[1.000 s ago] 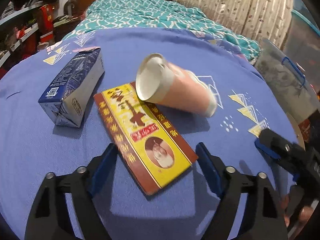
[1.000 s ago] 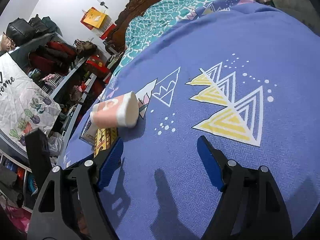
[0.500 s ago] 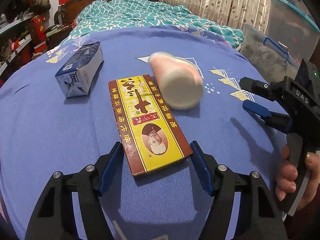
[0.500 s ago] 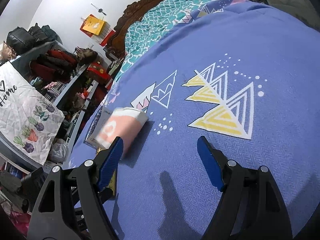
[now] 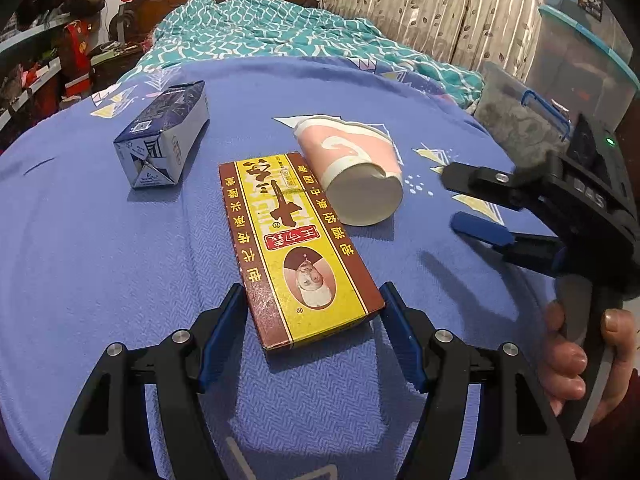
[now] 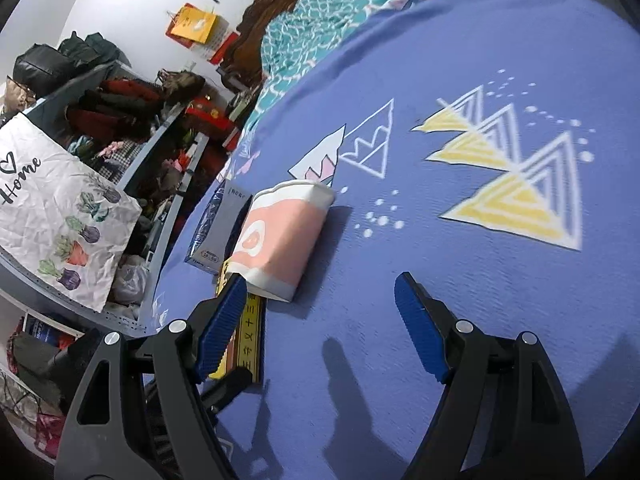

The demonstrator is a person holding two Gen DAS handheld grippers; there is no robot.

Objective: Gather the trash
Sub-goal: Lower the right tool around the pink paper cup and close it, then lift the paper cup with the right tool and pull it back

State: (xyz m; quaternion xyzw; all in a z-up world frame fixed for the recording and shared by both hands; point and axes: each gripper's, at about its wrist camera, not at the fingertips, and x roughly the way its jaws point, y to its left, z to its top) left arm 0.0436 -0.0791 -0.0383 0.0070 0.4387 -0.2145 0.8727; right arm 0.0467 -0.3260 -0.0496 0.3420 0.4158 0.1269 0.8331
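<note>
Left claw (image 5: 312, 316) straddles the near end of the flat box (image 5: 296, 248), pads not yet pressing; box's length runs straight away across the bed (image 5: 80, 240).

Pink-white cup (image 5: 352, 168) (yellow-brown box (image 5: 296, 248))

Both claw-mounted cameras look steeply down, close over the blue bedspread (image 5: 100, 240), sharing the pink cup (image 6: 280, 240).
</note>
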